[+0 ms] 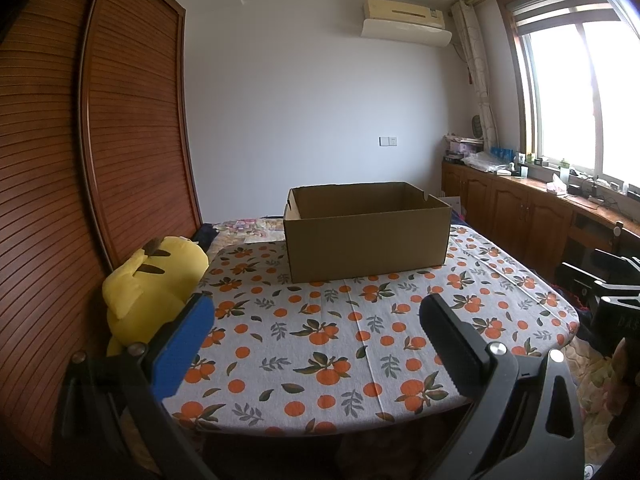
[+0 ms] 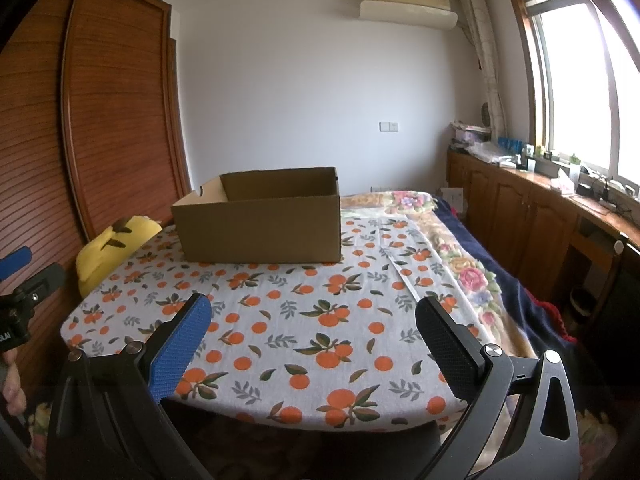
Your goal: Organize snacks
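Note:
An open brown cardboard box (image 1: pixel 366 240) (image 2: pixel 260 226) stands at the far side of the table with the orange-fruit cloth (image 1: pixel 332 320) (image 2: pixel 280 320). Its inside bottom is hidden from both views, and no snacks show anywhere. My left gripper (image 1: pixel 316 312) hovers open over the near half of the cloth, nothing between its fingers. My right gripper (image 2: pixel 314 312) is also open and empty over the near edge. At the left edge of the right wrist view, part of the left gripper (image 2: pixel 16 276) shows, with a hand below it.
A yellow plush toy (image 1: pixel 152 284) (image 2: pixel 112 244) sits at the table's left side against a slatted wooden wardrobe (image 1: pixel 100 140). A floral and navy blanket (image 2: pixel 472 264) lies right of the table. Wooden cabinets (image 2: pixel 540 216) with clutter run under the window.

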Available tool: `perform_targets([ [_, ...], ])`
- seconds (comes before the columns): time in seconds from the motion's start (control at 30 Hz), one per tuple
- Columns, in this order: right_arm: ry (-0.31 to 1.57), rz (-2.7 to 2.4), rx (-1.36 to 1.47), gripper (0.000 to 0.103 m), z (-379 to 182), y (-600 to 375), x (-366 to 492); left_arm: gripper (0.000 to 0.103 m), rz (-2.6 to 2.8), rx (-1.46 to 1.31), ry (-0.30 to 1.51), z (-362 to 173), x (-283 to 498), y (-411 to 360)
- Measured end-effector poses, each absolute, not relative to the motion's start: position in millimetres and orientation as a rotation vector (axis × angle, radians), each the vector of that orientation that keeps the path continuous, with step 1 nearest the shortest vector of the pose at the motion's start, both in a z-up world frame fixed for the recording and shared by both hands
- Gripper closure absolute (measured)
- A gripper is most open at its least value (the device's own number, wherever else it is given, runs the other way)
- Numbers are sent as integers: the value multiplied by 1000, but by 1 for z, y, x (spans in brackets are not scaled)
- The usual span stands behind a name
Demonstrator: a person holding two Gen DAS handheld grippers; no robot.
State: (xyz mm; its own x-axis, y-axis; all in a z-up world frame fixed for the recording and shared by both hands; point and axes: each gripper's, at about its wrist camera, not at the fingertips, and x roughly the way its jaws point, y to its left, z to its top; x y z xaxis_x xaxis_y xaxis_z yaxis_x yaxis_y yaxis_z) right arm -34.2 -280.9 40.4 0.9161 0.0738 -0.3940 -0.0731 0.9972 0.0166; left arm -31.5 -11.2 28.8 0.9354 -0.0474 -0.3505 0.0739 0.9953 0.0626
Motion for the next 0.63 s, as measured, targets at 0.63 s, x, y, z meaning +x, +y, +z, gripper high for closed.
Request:
perform_targets([
  [0.63,405,76,-3,0,40,-280,-35,0,-62,74,357,28,-31,-11],
])
